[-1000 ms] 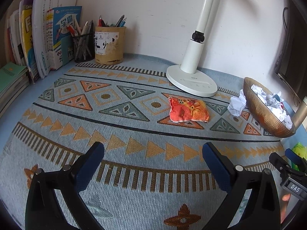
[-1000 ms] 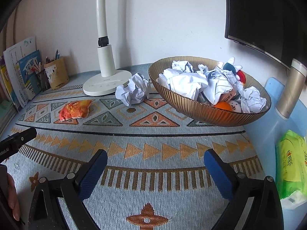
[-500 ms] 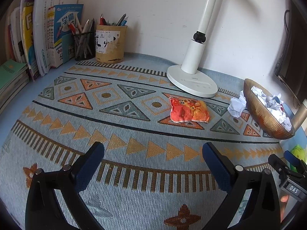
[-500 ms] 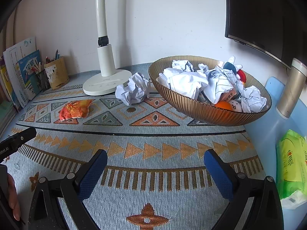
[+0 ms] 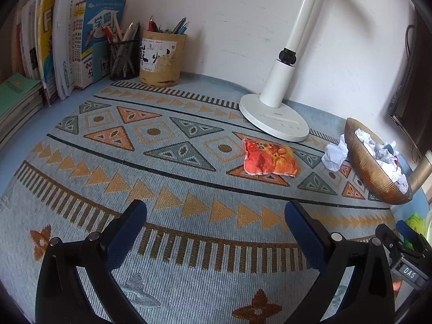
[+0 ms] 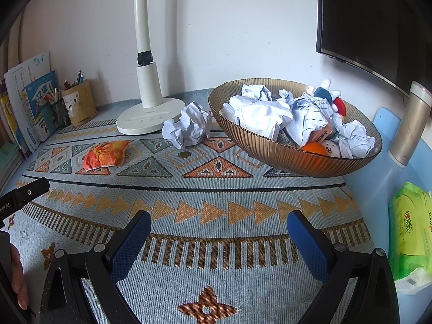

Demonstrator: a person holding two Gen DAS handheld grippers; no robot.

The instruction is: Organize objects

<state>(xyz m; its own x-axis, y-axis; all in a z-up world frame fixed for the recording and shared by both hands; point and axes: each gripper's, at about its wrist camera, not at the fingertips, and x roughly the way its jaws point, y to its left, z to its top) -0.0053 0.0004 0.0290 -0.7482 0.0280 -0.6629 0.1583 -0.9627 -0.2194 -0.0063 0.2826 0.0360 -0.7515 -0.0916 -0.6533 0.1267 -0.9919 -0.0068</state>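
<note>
The left claw [image 5: 216, 213] hangs low over the bench with its blue-padded fingers spread wide and nothing between them; the right claw [image 6: 218, 224] is spread the same way, released and empty, and its tip shows at the lower right edge of the left wrist view. Both hover above a woven mat [image 5: 167, 162] of pale blue, patterned with orange and grey-green triangles, diamonds and a striped border, which covers most of the bench.

On that mat lies an orange snack packet [image 5: 268, 161], flat, just in front of the round base of a white desk lamp [image 5: 274, 116]. To its right a crumpled paper ball [image 6: 187, 128] sits on the mat, touching or nearly touching the rim of a ribbed amber bowl [image 6: 270, 148]. The bowl is heaped with more crumpled paper, a small stuffed toy and an orange ball.

Against the white wall at the back left stand a tan pen pot [image 5: 161, 58] and a black mesh pen cup [image 5: 124, 59], side by side, with upright books [image 5: 73, 43] beside them. A dark monitor [image 6: 372, 19] hangs at the right. Beyond the mat's right edge, a green pack of wipes [image 6: 411, 232] rests on the blue bench top, with a metallic bottle [image 6: 410, 127] behind it.
</note>
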